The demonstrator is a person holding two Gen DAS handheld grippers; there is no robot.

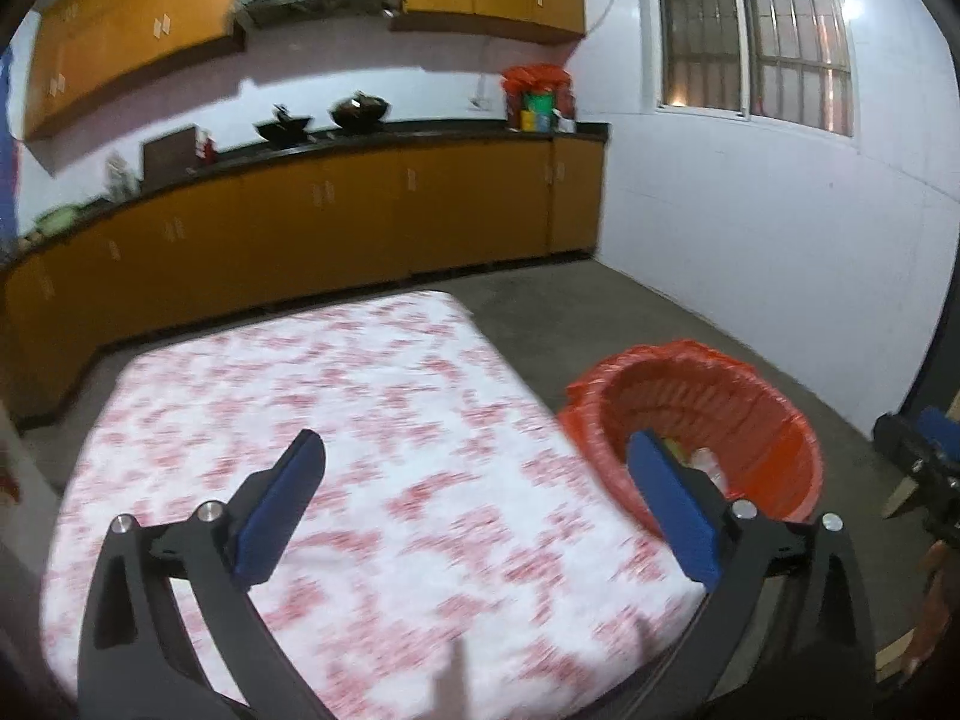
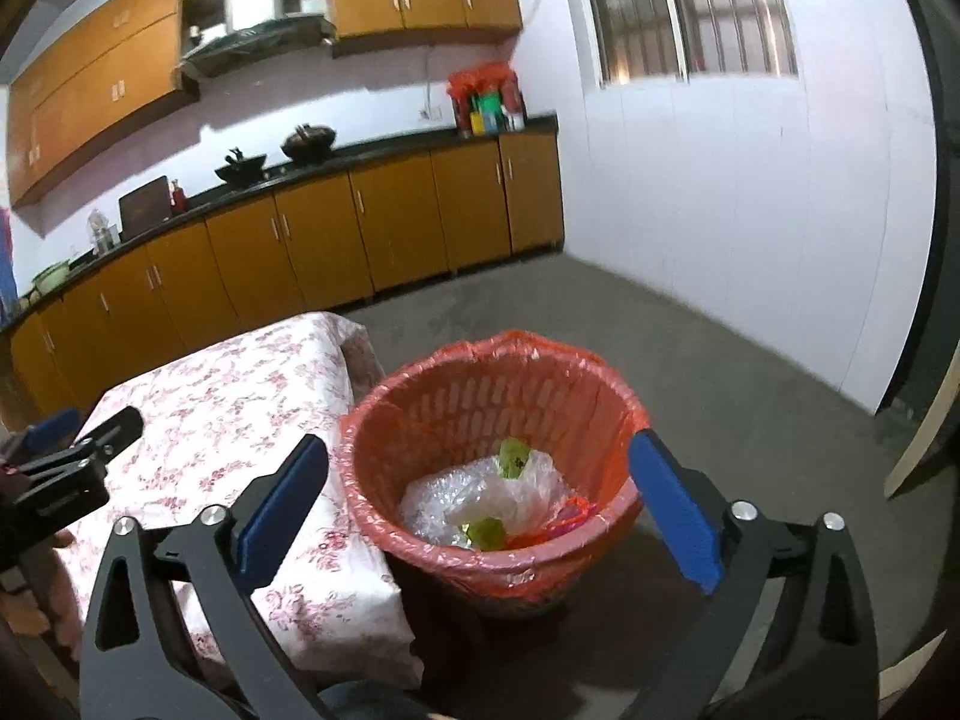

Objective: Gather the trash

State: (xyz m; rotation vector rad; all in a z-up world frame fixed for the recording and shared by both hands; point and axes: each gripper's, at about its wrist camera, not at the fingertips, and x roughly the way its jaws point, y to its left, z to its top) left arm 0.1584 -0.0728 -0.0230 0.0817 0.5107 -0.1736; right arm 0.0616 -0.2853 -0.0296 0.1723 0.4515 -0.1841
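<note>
A floral-clothed desk (image 1: 336, 450) stands on grey concrete floor (image 2: 690, 360). Just beside it sits the red-lined trash basket (image 2: 498, 468), holding crumpled plastic (image 2: 480, 498). Both the left claw (image 1: 474, 450) and right claw (image 2: 480, 456) gape wide, empty. The left view is blurred.
</note>
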